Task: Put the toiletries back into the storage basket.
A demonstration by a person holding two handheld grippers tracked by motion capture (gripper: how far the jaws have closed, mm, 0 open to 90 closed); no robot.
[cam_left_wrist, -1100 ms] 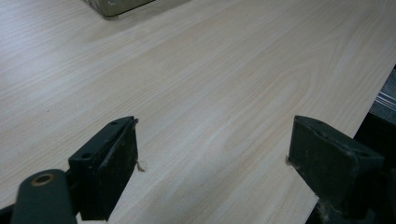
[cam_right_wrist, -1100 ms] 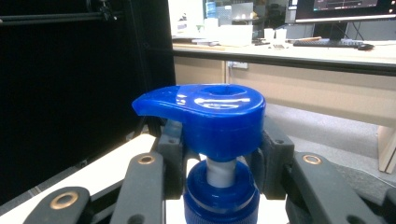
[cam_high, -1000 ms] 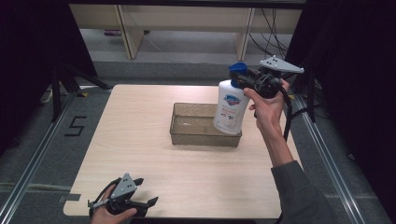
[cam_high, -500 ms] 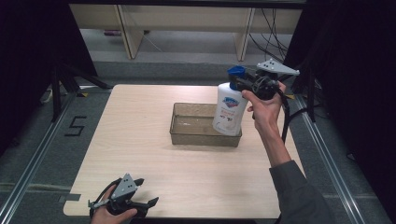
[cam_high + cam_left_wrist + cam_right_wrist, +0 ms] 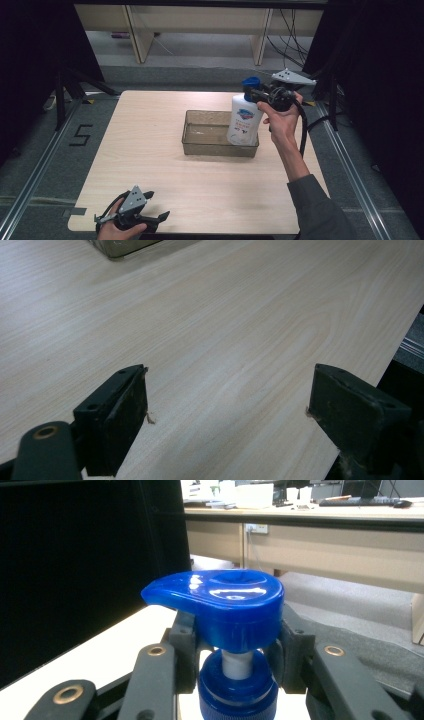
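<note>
A white pump bottle (image 5: 244, 121) with a blue pump head (image 5: 220, 602) stands upright in the right end of a clear rectangular tray (image 5: 205, 134) at the table's middle. My right gripper (image 5: 253, 93) is shut on the bottle's neck, just under the blue head, with a jaw on each side of the white stem. My left gripper (image 5: 160, 216) rests at the table's near left edge, open, with bare wood between its fingers (image 5: 120, 415).
The light wooden table (image 5: 150, 150) has open surface around the tray. Metal rails run along the floor on both sides. A desk frame and cables stand behind the table's far edge.
The right gripper and bottle have lowered slightly, so the bottle sits deeper in the tray. The left gripper has not moved.
</note>
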